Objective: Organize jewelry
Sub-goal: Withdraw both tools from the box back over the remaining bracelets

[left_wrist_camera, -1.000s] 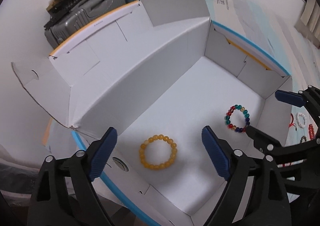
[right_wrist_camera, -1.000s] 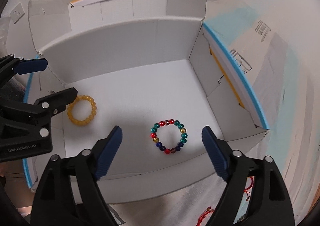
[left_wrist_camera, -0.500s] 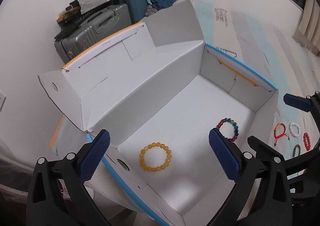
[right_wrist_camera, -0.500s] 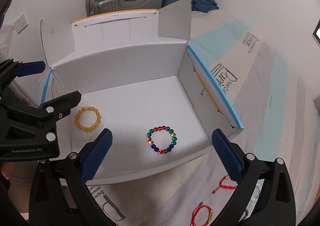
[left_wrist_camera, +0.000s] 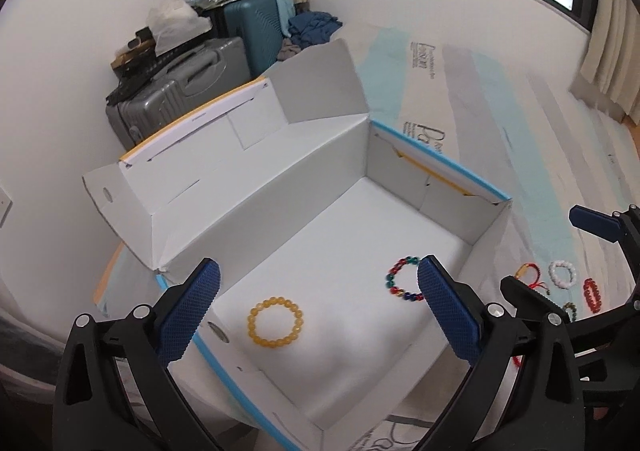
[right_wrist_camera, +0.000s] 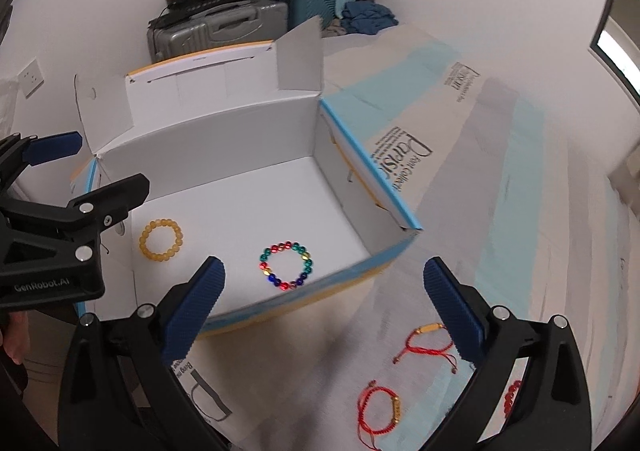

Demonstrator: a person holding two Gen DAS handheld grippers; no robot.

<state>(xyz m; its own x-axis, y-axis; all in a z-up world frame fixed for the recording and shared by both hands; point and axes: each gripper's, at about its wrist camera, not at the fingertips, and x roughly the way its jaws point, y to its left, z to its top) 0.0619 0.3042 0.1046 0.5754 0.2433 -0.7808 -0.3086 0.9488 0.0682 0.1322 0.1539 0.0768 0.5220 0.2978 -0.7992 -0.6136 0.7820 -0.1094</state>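
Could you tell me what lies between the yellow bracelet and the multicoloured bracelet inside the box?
Nothing: between the yellow bracelet and multicoloured bracelet, only bare white box floor shows, in both wrist views.

right gripper [right_wrist_camera: 320,303] hovering, jaws spread wide, empty | multicolored bracelet [right_wrist_camera: 286,265] and yellow bracelet [right_wrist_camera: 161,240] lying apart inside white box [right_wrist_camera: 224,139] | two red cord bracelets [right_wrist_camera: 426,343] lying near-right outside

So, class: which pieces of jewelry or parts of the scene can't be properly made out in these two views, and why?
- Dark bead bracelet, left view: mostly behind the right claw's arm.
- Red bead bracelet, right view: mostly hidden by the right claw's own finger.
- Printed lettering on the floor sheet: distorted, partly unreadable.
- Clutter on the suitcases: too small.
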